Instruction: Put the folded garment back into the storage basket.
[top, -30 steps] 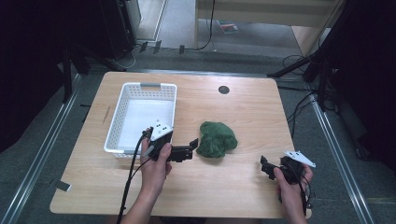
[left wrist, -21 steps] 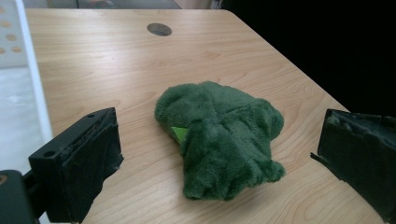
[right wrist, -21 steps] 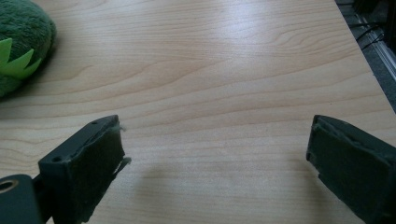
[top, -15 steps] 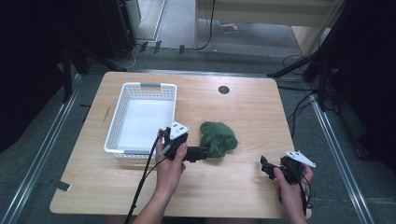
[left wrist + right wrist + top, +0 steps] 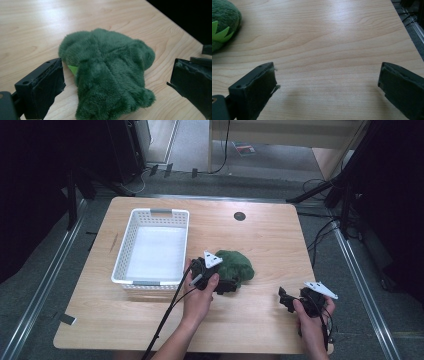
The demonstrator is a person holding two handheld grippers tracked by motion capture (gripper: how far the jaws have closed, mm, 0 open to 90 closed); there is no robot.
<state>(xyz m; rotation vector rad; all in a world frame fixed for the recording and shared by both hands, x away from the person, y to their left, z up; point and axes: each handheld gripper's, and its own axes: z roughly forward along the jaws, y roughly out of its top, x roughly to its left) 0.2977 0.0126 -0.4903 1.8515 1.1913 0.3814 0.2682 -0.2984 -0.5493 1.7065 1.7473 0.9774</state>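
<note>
**Reaching for the green plush toy**

Reaching in, I have my left gripper [image 5: 226,285] at the green plush toy [image 5: 107,77], which lies on the bench [image 5: 270,245] beside the white basket [image 5: 150,215]. Its jaws are spread wide around the toy. I should push lower, then squeeze the fat middle. My right gripper [image 5: 327,92] waits, jaws spread, over bare wood.

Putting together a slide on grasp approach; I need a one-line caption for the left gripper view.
Open left hand-held gripper straddles a green plush toy lying on the wooden table.
</note>
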